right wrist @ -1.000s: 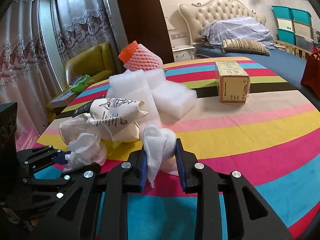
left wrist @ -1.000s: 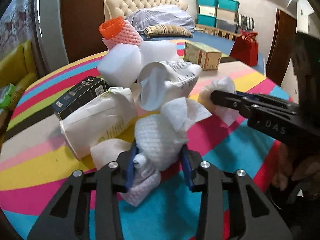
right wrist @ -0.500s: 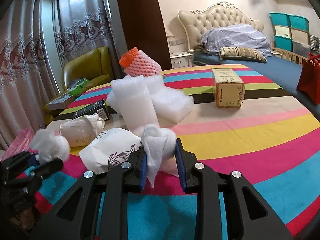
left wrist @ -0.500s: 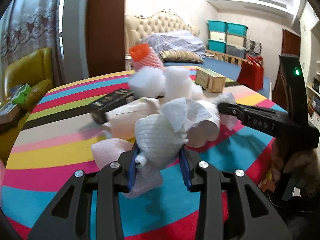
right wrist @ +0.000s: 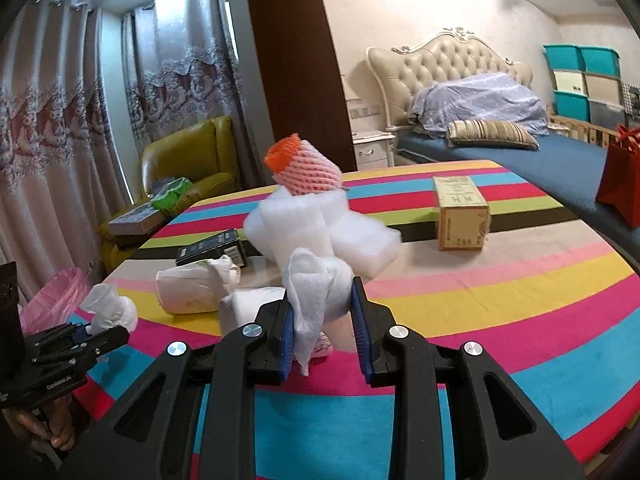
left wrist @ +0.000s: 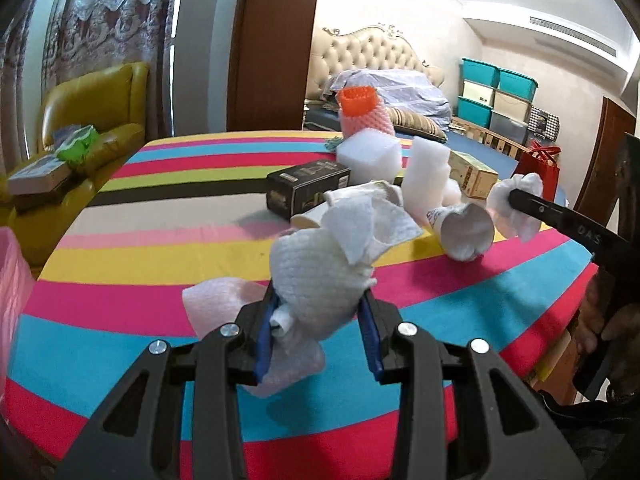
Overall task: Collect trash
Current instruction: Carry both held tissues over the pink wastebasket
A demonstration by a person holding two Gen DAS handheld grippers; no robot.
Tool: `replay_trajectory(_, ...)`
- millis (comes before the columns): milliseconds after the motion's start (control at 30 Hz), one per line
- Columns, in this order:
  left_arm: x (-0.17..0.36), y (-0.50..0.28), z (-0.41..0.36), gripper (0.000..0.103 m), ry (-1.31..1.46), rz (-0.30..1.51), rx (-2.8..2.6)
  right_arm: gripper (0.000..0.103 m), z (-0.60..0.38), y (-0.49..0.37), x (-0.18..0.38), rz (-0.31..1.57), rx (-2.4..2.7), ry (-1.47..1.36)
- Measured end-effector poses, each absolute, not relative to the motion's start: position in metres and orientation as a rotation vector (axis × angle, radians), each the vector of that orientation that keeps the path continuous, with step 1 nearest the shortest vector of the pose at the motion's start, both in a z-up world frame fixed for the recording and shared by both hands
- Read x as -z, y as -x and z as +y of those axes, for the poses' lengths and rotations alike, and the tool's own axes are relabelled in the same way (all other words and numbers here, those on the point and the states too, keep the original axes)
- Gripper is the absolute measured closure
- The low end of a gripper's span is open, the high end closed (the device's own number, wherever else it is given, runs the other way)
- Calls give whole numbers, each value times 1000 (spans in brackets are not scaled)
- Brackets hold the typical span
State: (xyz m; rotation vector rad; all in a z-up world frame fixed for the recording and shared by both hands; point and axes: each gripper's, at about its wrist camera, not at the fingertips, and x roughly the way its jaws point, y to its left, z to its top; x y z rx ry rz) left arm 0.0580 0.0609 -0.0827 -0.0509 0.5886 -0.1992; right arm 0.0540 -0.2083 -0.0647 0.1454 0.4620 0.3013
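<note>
- Round table (left wrist: 168, 248) with bright striped cloth fills the room's middle; bed (right wrist: 500, 136), yellow armchair (right wrist: 188, 160) and curtains (right wrist: 60, 120) behind it.
- Pink bin bag (right wrist: 52, 300) sits just off the table's edge, near the left gripper. Likely the drop spot.
- Heap of trash mid-table: white foam blocks (right wrist: 304, 224), pink foam net sleeve (right wrist: 308, 168) on top, crumpled paper bag (right wrist: 192, 292), black box (left wrist: 308, 188), paper cup on its side (left wrist: 464, 232); brown carton (right wrist: 460, 216) stands apart.
- Left gripper (left wrist: 320, 332) clamped on a wad of white paper towel (left wrist: 320, 280), jaws narrow, wad held above the cloth.
- Right gripper (right wrist: 322, 332) likewise squeezed shut on a smaller white tissue wad (right wrist: 316, 284), lifted clear.
- Both wads look light, soft, squashy; gripped mid-bulk, loose flaps could snag or tear.
- Thin pink foam sheet (left wrist: 224, 300) lies flat under the left wad.
</note>
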Motion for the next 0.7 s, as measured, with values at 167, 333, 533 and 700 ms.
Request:
replay_trajectory(167,82,-56,61,67,48,582,187,76,-204,-50,62,452,-310,-129)
replay_trajectory(333,80,-52,60,67,34,567,170,76,-202,-48,62,460,-320,-141)
replay_trajectory(533,74,-43,72,67,28,538,115,76,-173,-35,54,446,-404,-84)
replay_trajectory(700,69,-26,90,67,13,509,56,76,-142,-24,50,450,-483,-27)
